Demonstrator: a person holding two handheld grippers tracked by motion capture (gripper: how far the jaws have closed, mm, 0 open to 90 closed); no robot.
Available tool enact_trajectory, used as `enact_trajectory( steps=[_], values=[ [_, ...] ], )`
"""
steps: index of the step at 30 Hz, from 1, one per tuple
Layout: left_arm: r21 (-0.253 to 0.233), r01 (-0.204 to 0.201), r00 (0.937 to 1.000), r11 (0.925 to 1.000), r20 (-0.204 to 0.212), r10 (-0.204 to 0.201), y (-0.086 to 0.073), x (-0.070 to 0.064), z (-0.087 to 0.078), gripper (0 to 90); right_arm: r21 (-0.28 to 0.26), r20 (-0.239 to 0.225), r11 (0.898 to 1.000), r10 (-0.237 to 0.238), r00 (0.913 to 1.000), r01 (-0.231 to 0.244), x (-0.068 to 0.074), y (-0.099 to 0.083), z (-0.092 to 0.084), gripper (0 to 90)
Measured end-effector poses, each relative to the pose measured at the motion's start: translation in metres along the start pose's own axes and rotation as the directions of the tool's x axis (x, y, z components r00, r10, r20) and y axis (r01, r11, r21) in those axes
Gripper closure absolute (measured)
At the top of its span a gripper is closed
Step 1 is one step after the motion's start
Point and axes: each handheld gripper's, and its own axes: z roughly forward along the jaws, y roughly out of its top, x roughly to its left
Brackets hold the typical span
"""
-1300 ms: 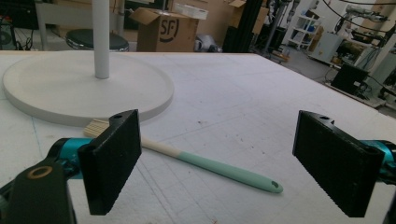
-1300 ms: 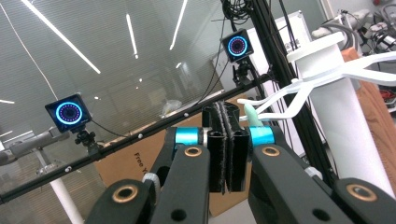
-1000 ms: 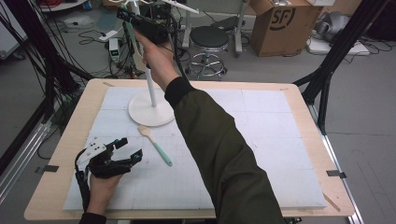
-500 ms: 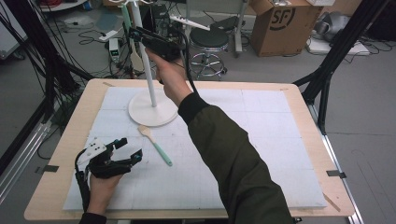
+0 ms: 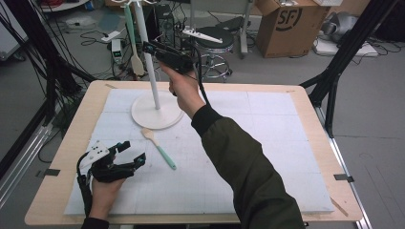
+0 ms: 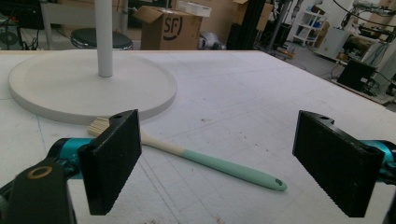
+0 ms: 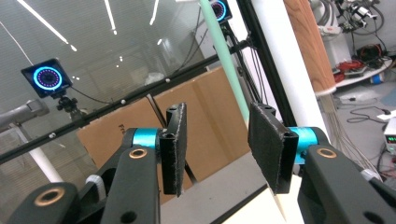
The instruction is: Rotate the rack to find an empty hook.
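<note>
Right hand-held gripper (image 5: 149,47) jaws just opened, empty, beside stand pole (image 5: 152,71); left hand-held gripper (image 5: 129,152) apart near spatula (image 5: 158,149) on bench (image 5: 305,119).

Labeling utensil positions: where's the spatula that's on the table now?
High view: the spatula lies flat on the white mat, just in front of the stand's round base, right of the left gripper.

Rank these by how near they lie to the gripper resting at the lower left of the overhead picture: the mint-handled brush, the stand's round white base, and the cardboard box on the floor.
Measured from the left gripper in the high view:
1. Mint-handled brush, lying on the mat just to its right.
2. Round white base of the stand, farther up the table.
3. Cardboard box, on the floor beyond the table's far edge, toward the right.
</note>
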Motion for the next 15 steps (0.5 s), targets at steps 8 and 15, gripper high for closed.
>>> enact_trajectory(
  steps=[8, 15],
  values=[
    [-0.001, 0.000, 1.0000, 1.0000, -0.003, 0.000, 0.000, 0.001, -0.001, 16.1, 0.014, -0.008, 1.000, 0.007, 0.9999, -0.007, 0.000, -0.010, 0.000, 57.2],
    [0.003, -0.003, 1.0000, 1.0000, -0.005, 0.003, 0.000, 0.001, 0.000, 16.1, 0.062, 0.007, 0.998, 0.030, 0.9995, -0.030, -0.008, -0.031, -0.013, 54.4]
  ],
)
